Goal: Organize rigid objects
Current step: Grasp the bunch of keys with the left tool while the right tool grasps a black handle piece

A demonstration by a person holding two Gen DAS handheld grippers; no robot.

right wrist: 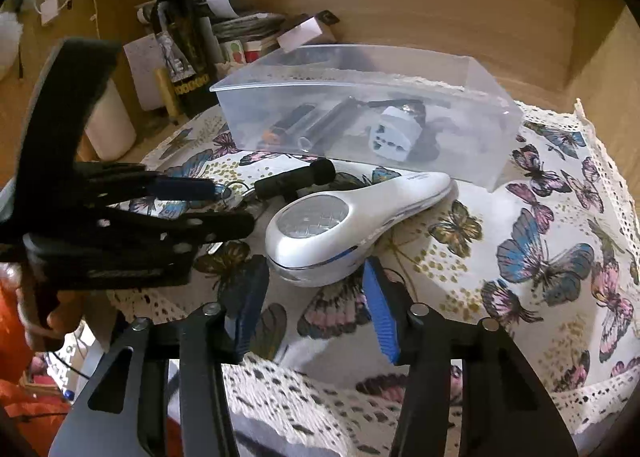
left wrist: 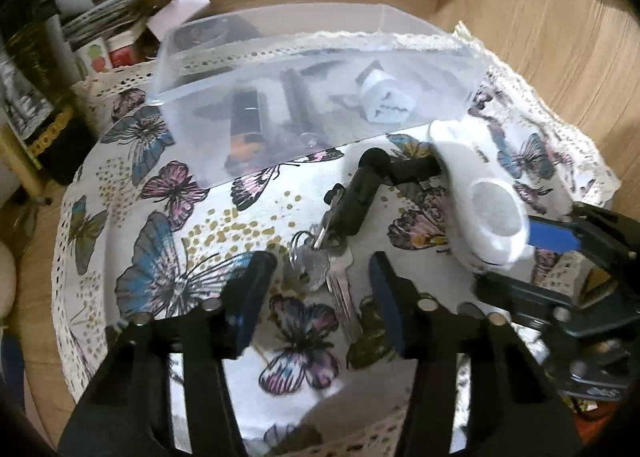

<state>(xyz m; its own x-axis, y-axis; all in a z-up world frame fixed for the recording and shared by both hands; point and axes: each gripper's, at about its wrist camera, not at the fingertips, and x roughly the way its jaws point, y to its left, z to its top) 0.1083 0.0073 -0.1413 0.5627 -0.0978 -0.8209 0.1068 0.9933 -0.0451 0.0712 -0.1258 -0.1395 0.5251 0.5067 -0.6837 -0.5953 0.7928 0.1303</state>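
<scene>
A clear plastic box (left wrist: 432,57) (right wrist: 472,73) stands on the butterfly cloth and holds a white plug adapter (left wrist: 384,97) (right wrist: 394,133) and dark cylindrical items. In front of it lie a white lint shaver (right wrist: 340,225) (left wrist: 480,193), a black T-shaped tool (left wrist: 368,185) (right wrist: 296,179) and a bunch of keys (left wrist: 328,269). My left gripper (left wrist: 320,289) is open, its fingers on either side of the keys. My right gripper (right wrist: 316,297) is open just short of the shaver's round head; it also shows in the left wrist view (left wrist: 560,241).
A round table under a lace-edged butterfly cloth (right wrist: 540,257) stands in a wooden corner. At the back left are a dark bottle (right wrist: 176,37), papers and small boxes (left wrist: 104,41). A white cylinder (right wrist: 108,125) stands left of the table.
</scene>
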